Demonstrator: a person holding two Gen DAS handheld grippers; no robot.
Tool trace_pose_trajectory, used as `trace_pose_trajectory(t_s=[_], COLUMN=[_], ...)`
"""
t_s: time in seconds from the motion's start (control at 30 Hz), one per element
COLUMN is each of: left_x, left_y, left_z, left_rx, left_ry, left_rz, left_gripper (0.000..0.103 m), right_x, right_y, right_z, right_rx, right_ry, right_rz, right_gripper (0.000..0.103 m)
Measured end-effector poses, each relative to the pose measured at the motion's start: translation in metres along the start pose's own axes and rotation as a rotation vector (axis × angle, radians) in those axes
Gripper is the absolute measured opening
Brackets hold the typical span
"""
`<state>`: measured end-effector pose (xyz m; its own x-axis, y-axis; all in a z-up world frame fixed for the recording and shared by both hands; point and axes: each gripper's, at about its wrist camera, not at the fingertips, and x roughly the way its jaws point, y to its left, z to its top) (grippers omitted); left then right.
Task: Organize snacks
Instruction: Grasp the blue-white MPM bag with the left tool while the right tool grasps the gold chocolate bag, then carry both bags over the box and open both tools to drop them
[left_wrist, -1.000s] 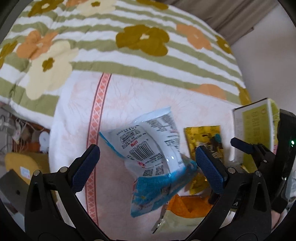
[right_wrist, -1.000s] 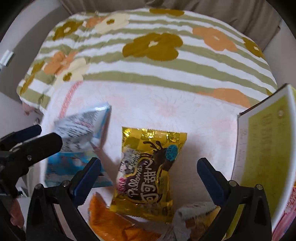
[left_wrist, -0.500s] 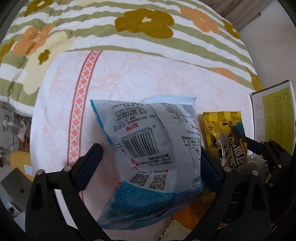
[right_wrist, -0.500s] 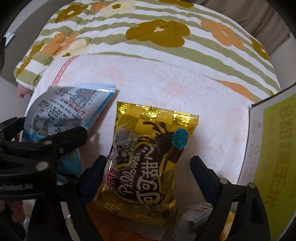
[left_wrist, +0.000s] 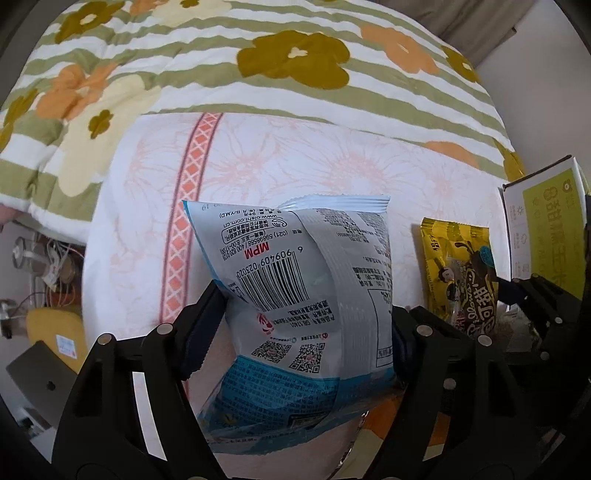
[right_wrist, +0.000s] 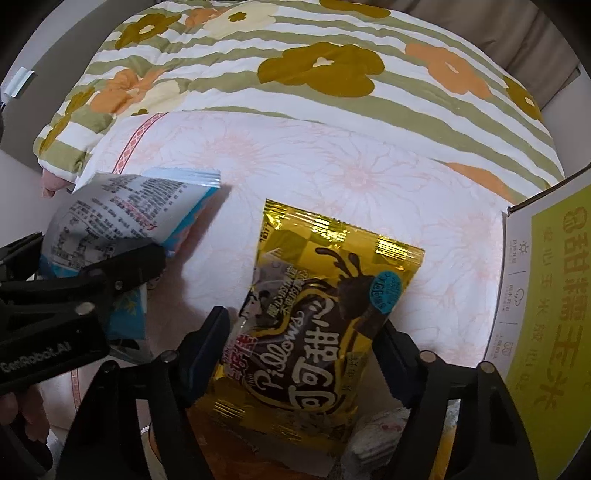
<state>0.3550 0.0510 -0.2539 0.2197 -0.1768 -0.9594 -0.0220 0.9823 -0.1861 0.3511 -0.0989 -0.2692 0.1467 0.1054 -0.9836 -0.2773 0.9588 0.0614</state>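
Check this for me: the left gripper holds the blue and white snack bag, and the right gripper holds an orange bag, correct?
Not quite. The left gripper does hold the blue and white snack bag, but the right gripper holds a yellow bag, as the right wrist view shows.

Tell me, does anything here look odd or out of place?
Nothing spilled or torn. The blue bag is back side up, barcode showing, and dented where the left tool squeezes it. The gold bag in the right tool lies over a heap of other snacks.

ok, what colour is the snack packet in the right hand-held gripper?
Gold-yellow with dark brown chocolate print: the Pillows packet. Clearest in the right wrist view.
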Motion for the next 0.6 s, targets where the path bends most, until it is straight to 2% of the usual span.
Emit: trace_pose_trajectory(t_s=[0.27, 0.47, 0.6], left_x=[-0.020, -0.047, -0.079], left_y=[0.010, 0.020, 0.027], left_z=[-0.004, -0.004, -0.004], left_rx=[-0.007, -0.001, 0.011], left_ry=[-0.035, -0.083, -0.138], left_rz=[0.015, 0.022, 0.029], left_gripper=[0.073, 0.073, 0.073], right_x=[-0.002, -0.022, -0.049], right_y=[0.015, 0.030, 0.042], right_z=[0.004, 0.010, 0.012], right_rx=[-0.026, -0.033, -0.018], right_ry=[-0.023, -0.099, -0.168], right_rz=[0.020, 0.064, 0.090], right_gripper=[0.059, 0.057, 0.057])
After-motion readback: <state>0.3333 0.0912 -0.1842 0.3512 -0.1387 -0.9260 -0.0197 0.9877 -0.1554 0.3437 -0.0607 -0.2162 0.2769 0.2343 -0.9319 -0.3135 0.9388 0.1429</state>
